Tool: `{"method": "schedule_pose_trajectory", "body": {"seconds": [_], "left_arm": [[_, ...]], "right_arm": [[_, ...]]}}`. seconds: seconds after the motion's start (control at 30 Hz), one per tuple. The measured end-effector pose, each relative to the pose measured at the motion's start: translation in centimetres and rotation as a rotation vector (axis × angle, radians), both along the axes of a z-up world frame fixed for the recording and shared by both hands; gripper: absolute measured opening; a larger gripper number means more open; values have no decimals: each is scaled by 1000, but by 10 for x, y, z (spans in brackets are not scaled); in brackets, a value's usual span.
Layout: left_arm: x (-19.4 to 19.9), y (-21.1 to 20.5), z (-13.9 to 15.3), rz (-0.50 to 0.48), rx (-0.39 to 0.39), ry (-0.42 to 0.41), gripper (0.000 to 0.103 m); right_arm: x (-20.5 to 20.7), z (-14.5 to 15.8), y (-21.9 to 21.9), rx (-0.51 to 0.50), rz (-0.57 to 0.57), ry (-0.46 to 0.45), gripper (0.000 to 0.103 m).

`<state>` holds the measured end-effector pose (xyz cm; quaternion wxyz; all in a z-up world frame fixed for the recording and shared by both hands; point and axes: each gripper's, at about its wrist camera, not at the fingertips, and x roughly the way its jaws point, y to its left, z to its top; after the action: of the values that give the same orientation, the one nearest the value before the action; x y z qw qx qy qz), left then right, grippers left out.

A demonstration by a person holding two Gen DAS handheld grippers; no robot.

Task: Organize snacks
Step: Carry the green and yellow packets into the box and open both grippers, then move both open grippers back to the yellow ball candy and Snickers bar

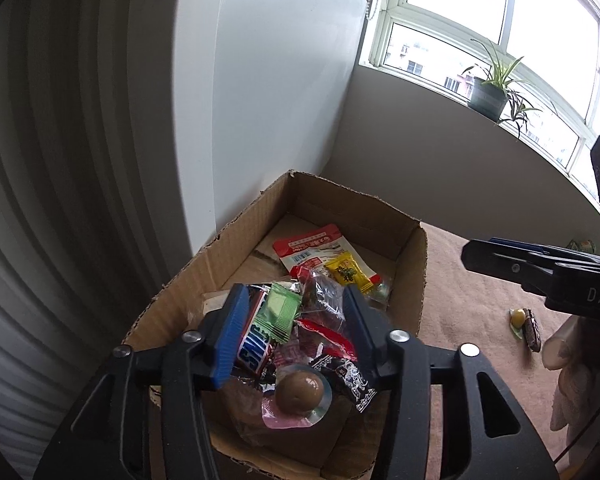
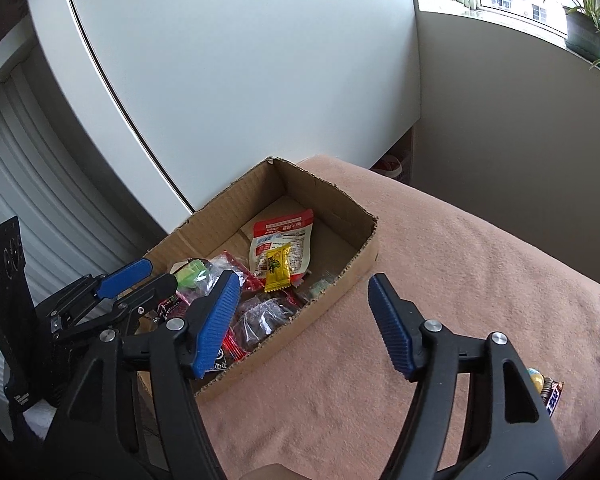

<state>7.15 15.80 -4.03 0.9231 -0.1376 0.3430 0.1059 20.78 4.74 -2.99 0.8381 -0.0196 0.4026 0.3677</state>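
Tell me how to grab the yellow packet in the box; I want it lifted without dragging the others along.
Take the yellow packet across its narrow width at mid-body, coming from above. It lies flat on the red-and-white pouch, long and slim, with its long sides free, so a claw would probably span it there. The crimped ends look too thin and floppy to hold well.

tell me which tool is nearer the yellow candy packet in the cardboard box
Left. The left tool hovers over the box's snack pile beside the yellow candy packet; the right tool straddles the box's outer wall.
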Motion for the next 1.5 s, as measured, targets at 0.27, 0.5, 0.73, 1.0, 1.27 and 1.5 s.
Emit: {"method": "schedule_pose_trajectory", "body": {"seconds": [0.27, 0.5, 0.73, 1.0, 1.27, 1.5], "left_arm": [[0, -4, 4, 11, -21, -9, 59], [3, -18, 10, -3, -26, -31, 60], [8, -35, 13, -24, -32, -49, 60], [17, -73, 17, -119, -10, -67, 60], [37, -131, 6, -304, 16, -56, 60], [60, -180, -10, -457, -19, -6, 60]], "right_arm": [[-6, 4, -69, -5, -92, -25, 81], [3, 0, -146, -7, -230, -8, 81], [9, -20, -197, -24, -328, 33, 81], [11, -60, -201, -124, -348, 91, 65], [19, -92, -197, -168, -352, 152, 59], [24, -101, -191, -196, -333, 155, 57]]}}
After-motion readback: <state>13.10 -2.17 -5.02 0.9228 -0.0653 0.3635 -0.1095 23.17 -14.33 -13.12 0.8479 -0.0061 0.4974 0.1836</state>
